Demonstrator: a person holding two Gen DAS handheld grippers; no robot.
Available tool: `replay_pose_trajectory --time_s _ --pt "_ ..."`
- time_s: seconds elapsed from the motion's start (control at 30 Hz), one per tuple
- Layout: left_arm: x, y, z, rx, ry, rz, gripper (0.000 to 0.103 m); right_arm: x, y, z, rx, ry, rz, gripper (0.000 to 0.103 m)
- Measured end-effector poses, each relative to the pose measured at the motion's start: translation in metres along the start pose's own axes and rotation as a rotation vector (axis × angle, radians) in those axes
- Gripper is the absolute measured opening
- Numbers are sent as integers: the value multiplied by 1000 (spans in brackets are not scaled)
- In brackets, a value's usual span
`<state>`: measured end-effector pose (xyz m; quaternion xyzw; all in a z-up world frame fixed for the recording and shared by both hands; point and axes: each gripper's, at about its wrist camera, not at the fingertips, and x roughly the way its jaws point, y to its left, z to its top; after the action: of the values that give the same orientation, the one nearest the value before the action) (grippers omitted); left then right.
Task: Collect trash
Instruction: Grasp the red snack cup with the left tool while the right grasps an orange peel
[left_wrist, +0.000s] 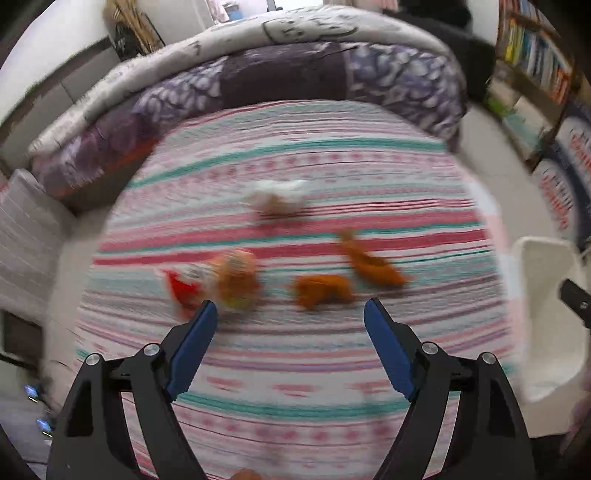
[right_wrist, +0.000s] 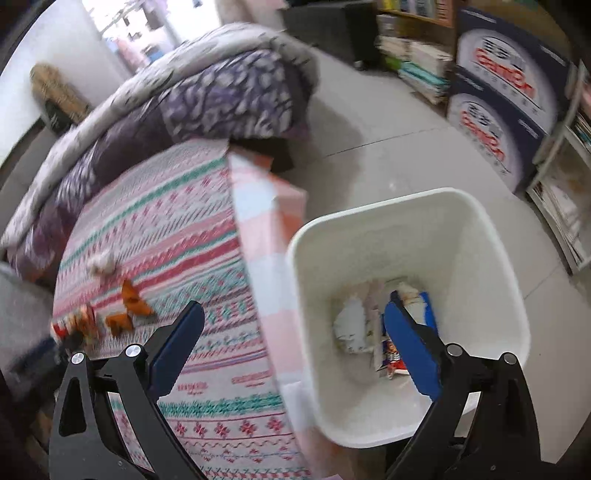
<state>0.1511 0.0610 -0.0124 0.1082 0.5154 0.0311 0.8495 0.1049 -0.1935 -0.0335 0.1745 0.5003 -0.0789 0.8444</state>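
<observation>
On the bed (left_wrist: 295, 406), four trash pieces: two orange peels (left_wrist: 321, 291) at 12 o'clock of the empty, spread left hand-held gripper (left_wrist: 290, 308); right hand-held gripper (right_wrist: 295, 308) also apart

Left gripper (left_wrist: 290, 309), black frame with 2 blue-padded fingers (left_wrist: 192, 345): jaws wide apart, nothing between, angled downward. Right gripper (right_wrist: 294, 308), same build: jaws spread, empty, angled downward.

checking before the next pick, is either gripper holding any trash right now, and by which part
Nothing is held. The left gripper and right gripper both stand open with nothing between their pads.
</observation>
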Motion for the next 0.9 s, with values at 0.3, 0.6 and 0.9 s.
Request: replay_pose_trajectory --time_s 0.3,0.6,0.9 --pt "49 33 13 277 47 125 80 19 49 -10 -169 31 -14 94" --pt "82 52 -1 284 99 74 49 34 95 -16 -250 37 56 94" --pt "23 114 5 -82 45 -171 22 47 124 -6 -286 79 169 83"
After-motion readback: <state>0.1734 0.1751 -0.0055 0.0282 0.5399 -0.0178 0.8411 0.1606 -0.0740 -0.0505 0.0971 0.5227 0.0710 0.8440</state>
